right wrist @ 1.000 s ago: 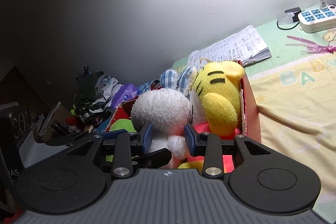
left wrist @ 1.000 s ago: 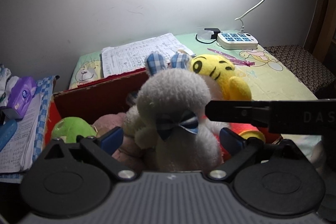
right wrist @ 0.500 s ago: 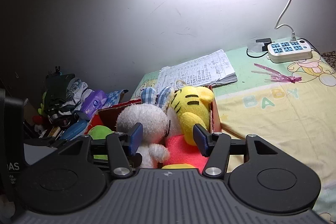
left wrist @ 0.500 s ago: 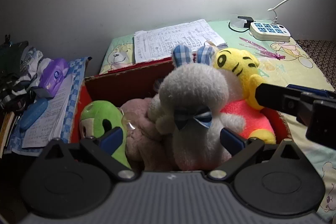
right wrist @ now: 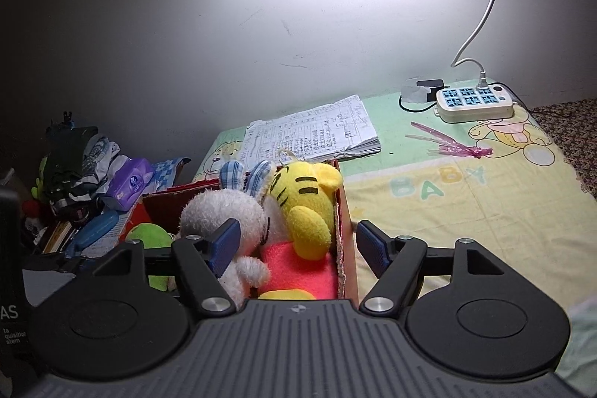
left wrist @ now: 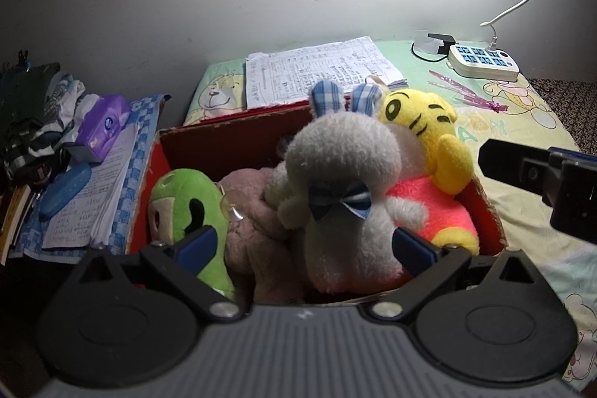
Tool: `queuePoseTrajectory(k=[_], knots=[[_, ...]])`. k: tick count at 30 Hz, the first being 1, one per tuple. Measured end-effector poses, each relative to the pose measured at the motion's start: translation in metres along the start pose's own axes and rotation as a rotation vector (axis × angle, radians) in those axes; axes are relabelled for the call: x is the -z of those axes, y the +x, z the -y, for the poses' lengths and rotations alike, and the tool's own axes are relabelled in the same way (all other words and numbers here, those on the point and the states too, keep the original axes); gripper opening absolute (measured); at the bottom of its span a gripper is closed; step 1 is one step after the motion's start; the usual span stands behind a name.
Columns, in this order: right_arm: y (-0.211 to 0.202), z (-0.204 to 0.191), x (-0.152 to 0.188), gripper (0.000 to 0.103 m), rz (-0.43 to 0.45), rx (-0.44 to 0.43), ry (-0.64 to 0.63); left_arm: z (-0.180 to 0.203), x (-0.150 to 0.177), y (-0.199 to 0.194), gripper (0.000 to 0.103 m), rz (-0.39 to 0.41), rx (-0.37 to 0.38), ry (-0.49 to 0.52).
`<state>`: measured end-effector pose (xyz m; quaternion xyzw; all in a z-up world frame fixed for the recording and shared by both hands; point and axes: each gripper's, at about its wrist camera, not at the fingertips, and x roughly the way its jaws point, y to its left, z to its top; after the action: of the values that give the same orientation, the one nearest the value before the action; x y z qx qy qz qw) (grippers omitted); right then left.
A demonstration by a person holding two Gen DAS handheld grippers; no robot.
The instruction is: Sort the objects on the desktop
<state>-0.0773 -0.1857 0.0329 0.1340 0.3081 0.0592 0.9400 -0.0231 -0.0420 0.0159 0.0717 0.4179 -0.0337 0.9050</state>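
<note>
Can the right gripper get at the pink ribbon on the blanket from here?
Probably yes: right gripper is open, and pink ribbon lies alone on bare blanket, nothing between them.

plush toys point(left wrist: 335, 174) fill red box point(left wrist: 231, 140); left gripper point(left wrist: 304, 248) jaws apart.

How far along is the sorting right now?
Done: four plush toys sit in the red box, the white rabbit and yellow tiger among them. In hand: nothing; left gripper and right gripper are open. Left: the paper stack and pink wrapper remain on the sheet.
</note>
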Motion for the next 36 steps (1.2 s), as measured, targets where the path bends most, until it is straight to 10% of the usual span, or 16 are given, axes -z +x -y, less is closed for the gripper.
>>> queuePoseTrajectory(k=[36], knots=[[0.020,-0.019,0.000,0.077,-0.133,0.114,-0.019,-0.019,0.006,0.013,0.102,-0.128,-0.014,-0.077]])
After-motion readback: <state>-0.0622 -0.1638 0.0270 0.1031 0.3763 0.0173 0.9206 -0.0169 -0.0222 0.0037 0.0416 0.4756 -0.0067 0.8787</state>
